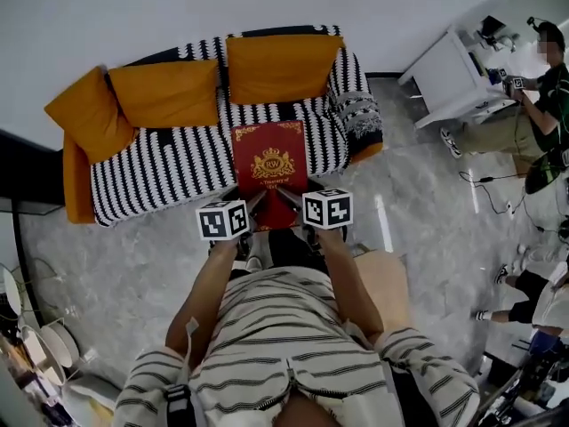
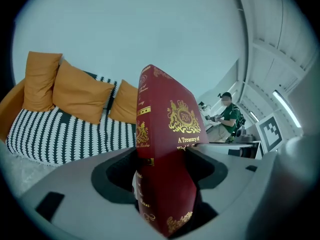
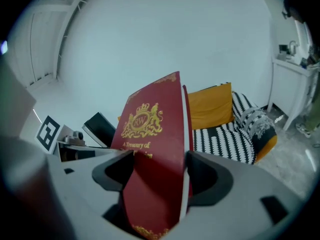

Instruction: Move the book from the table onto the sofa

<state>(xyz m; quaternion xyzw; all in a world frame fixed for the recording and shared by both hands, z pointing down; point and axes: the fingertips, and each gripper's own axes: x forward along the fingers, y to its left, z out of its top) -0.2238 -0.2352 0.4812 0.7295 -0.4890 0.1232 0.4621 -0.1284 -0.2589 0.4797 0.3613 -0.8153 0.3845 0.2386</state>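
A red book (image 1: 270,169) with a gold crest and gold lettering is held in the air over the front of the black-and-white striped sofa (image 1: 169,169). My left gripper (image 1: 252,207) is shut on its near left corner, my right gripper (image 1: 292,198) on its near right corner. In the left gripper view the book (image 2: 167,149) stands up from between the jaws, spine toward the camera. The right gripper view shows the book's (image 3: 155,154) front cover and white page edge pinched between the jaws. Both sets of fingertips are hidden behind the book.
Three orange cushions (image 1: 166,90) lean on the sofa back. A white desk (image 1: 449,74) stands at the right, with a seated person (image 1: 533,105) beside it. Cables lie on the grey marble floor (image 1: 427,203). Round plates (image 1: 36,341) sit at lower left.
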